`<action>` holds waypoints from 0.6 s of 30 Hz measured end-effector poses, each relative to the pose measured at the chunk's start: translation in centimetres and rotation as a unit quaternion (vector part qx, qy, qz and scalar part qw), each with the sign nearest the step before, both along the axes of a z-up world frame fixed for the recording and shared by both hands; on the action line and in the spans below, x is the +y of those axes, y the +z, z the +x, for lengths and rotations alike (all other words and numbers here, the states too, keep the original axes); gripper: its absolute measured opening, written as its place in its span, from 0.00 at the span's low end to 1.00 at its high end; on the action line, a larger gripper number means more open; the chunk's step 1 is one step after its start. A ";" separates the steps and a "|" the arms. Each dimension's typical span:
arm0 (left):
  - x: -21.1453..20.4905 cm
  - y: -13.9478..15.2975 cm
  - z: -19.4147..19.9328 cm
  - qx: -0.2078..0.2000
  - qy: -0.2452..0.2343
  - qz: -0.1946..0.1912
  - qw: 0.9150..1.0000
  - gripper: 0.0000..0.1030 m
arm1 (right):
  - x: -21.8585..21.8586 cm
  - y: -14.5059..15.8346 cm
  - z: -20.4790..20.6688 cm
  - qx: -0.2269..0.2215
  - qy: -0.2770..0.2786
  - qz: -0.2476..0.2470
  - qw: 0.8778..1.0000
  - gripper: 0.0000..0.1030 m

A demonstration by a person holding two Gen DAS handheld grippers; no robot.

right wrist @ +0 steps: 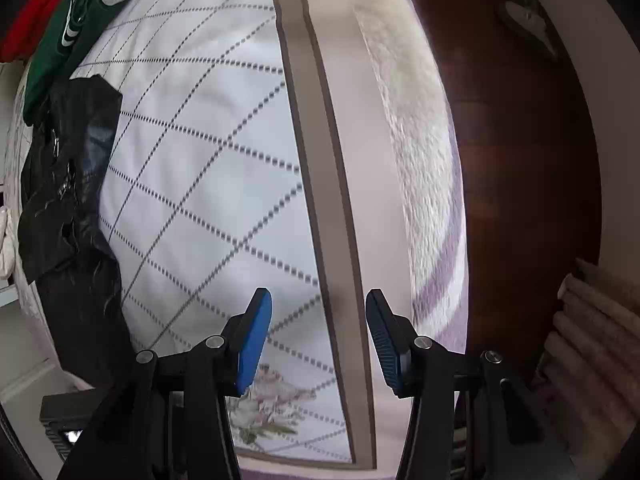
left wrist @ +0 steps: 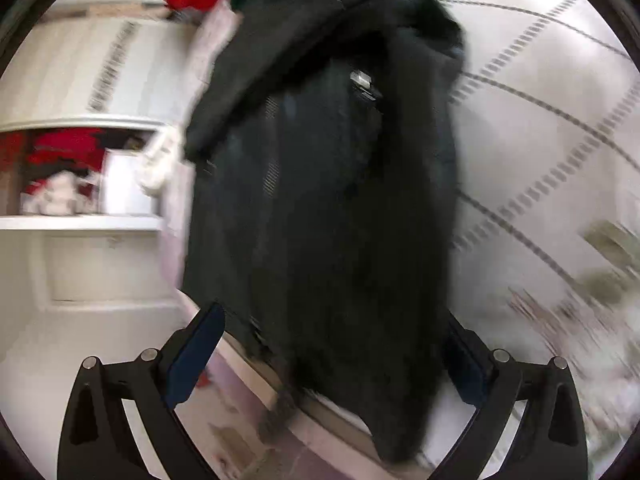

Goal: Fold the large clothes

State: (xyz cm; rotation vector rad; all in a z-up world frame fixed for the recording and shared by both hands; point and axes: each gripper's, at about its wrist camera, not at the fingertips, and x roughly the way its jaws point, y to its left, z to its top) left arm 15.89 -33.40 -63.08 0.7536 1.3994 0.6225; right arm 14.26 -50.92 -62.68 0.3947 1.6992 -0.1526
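Observation:
A large black jacket (left wrist: 328, 200) lies on the white quilted bed (left wrist: 540, 92), its lower end hanging over the bed's edge. In the left wrist view it fills the middle, blurred by motion, with a metal zip pull (left wrist: 362, 82) showing. My left gripper (left wrist: 332, 344) is open, its blue pads (left wrist: 196, 356) spread wide either side of the jacket's lower part, not closed on it. In the right wrist view the jacket (right wrist: 72, 200) lies at the far left. My right gripper (right wrist: 318, 320) is open and empty above the bed (right wrist: 208, 160), away from the jacket.
A green garment (right wrist: 68, 28) and a red one (right wrist: 36, 12) lie piled at the bed's far end. A white shelf (left wrist: 80, 222) with red and white items stands left. A beige bed frame (right wrist: 324, 160), a fluffy rug (right wrist: 420, 160) and dark wood floor (right wrist: 520, 160) lie right.

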 end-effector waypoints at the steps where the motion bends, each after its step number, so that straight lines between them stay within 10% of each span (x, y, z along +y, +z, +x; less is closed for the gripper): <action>1: 0.3 -0.2 0.4 -0.007 -0.001 0.007 1.000 1.00 | 0.2 -0.2 0.3 -0.003 0.003 -0.001 1.000 0.50; 10: 2.8 0.2 2.8 -0.030 0.002 0.016 0.999 0.99 | 2.4 -2.0 2.3 -0.020 0.015 0.028 0.999 0.50; 11: 2.6 0.7 2.5 -0.033 0.007 0.006 0.999 0.92 | 3.0 -2.2 2.8 -0.033 0.019 0.041 0.998 0.50; 14: 2.9 2.0 2.1 -0.037 0.013 -0.048 0.998 0.21 | 4.6 -2.5 4.5 -0.072 0.019 0.107 0.992 0.50; 18: 2.4 4.5 1.6 -0.045 0.013 -0.100 0.994 0.10 | 7.4 -4.0 7.7 -0.105 -0.001 0.258 0.960 0.62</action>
